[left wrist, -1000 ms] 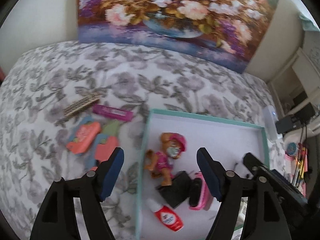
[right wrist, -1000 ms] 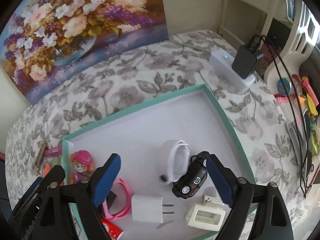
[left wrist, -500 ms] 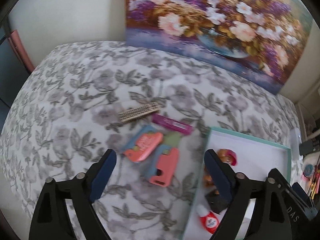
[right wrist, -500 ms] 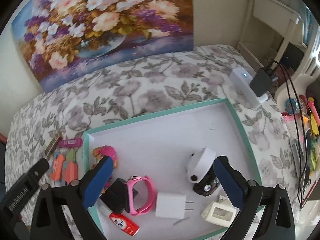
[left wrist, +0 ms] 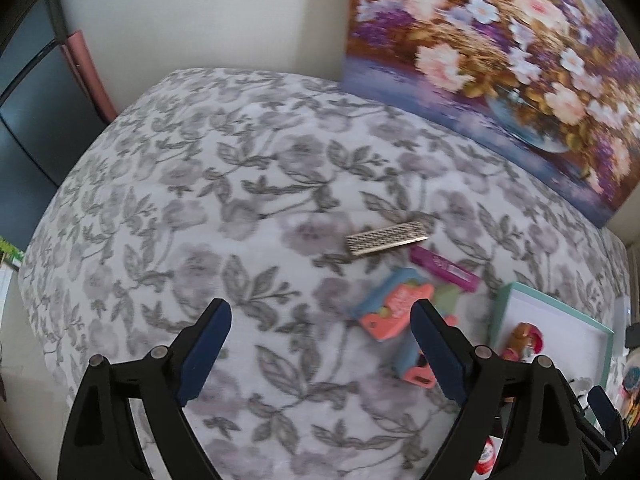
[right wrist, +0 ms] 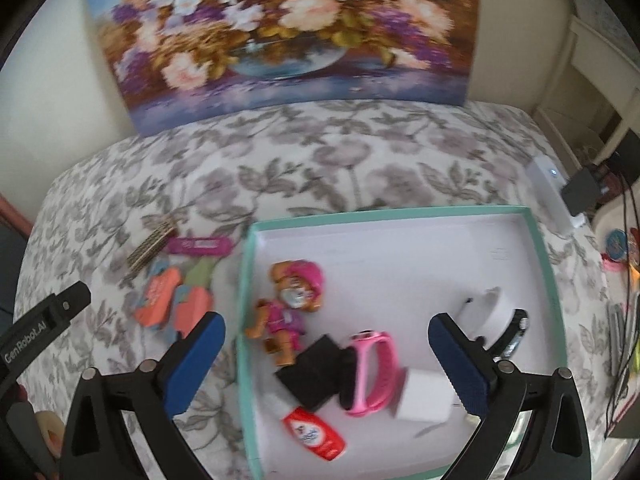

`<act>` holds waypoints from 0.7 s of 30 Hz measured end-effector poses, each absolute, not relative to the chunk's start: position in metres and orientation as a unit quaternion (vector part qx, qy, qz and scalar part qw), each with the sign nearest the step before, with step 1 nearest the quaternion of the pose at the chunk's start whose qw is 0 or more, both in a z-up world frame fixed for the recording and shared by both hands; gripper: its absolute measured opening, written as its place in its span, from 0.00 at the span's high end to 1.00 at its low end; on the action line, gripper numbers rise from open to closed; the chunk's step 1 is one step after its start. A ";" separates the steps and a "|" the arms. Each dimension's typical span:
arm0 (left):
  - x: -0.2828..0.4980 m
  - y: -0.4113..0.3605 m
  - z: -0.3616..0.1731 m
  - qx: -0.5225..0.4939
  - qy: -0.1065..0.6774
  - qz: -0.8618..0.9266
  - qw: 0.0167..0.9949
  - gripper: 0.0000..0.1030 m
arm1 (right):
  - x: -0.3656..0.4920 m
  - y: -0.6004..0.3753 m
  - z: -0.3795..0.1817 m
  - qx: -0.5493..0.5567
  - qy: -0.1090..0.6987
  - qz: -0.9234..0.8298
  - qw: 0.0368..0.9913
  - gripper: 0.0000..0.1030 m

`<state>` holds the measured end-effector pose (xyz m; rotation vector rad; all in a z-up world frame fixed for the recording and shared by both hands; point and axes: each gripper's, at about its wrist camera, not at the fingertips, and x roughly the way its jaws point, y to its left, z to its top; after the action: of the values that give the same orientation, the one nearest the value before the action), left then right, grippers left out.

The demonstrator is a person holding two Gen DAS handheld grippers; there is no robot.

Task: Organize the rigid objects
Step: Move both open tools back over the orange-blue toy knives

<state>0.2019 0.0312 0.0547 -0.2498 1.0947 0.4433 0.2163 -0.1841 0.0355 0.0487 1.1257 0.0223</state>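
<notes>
With both the left gripper (left wrist: 318, 326) and right gripper (right wrist: 326, 342) spread wide and empty, the leftover comb (left wrist: 385, 237), purple bar (left wrist: 444, 267) and overlapping coral pieces (left wrist: 394, 310) beside the teal tray (right wrist: 546, 280) risk being nudged apart or double-grabbed.

Left gripper (left wrist: 320, 318) and right gripper (right wrist: 326, 332), both angled steeply downward; each has its blue-padded fingers (right wrist: 460, 364) spread wide apart, with nothing held between the jaws.
</notes>
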 end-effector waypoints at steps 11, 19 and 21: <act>0.184 0.062 0.052 -0.146 0.512 0.237 0.813 0.11 | 0.207 -0.125 0.029 0.001 0.531 0.101 0.841 0.00; 0.191 0.072 0.027 -0.163 0.526 0.248 0.797 0.11 | 0.210 -0.095 0.016 -0.011 0.533 0.139 0.835 0.11; 0.195 0.073 0.019 -0.167 0.532 0.248 0.792 0.11 | 0.214 -0.091 0.011 -0.006 0.536 0.144 0.832 0.13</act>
<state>0.1945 0.0734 0.0185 -0.3591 1.1450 0.5340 0.2136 -0.0910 0.0114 -0.0120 1.1367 0.3063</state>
